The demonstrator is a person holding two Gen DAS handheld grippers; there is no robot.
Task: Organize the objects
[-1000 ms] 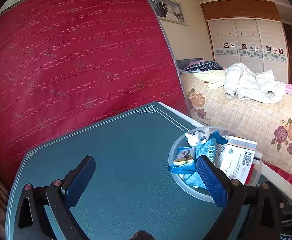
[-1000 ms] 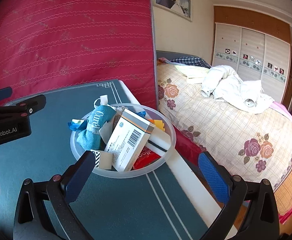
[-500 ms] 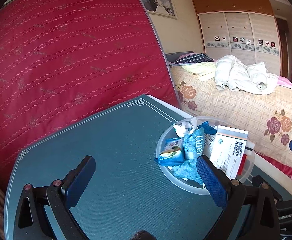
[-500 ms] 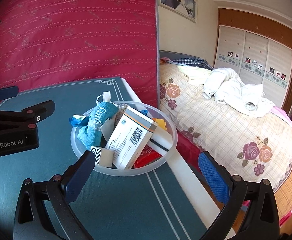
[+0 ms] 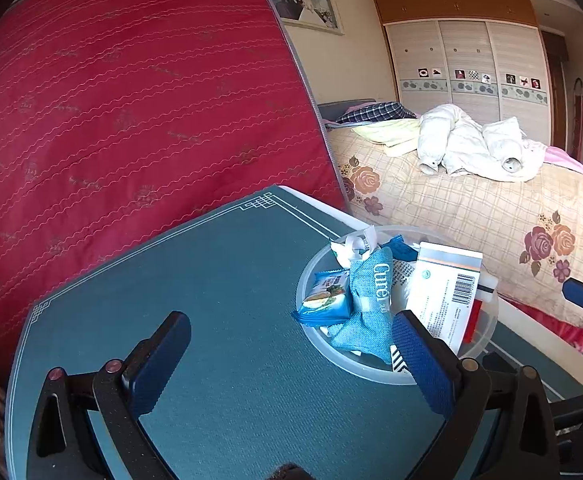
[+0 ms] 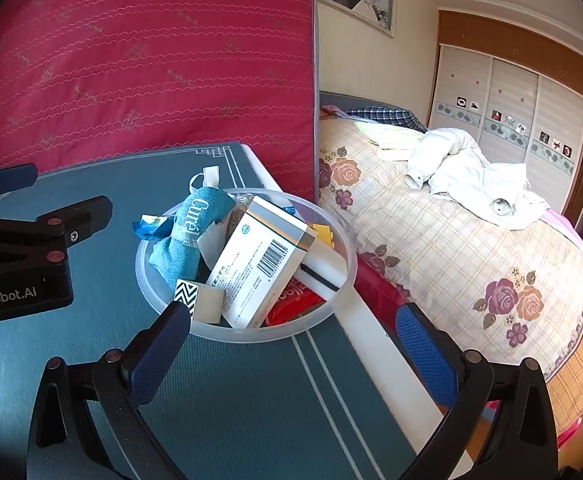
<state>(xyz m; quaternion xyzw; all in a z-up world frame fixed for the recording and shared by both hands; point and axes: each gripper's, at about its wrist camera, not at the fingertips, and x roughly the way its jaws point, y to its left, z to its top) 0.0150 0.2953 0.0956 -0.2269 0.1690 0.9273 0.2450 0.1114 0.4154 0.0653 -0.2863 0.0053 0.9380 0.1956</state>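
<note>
Swinging in over the green surface [image 5: 219, 280], the open, empty left gripper [image 5: 291, 354] has brought the clear bowl [image 5: 305, 280] of packets more central; picking looks imminent. The right gripper [image 6: 293, 342], also spread empty, alone shows a red packet [image 6: 295, 300] beneath the white box [image 6: 259, 268], the bed [image 6: 451, 240] beyond.

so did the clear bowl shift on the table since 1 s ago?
Cannot tell. The clear bowl sits by the same white stripes near the table's bed-side edge; the framing changes look like camera motion.
</note>
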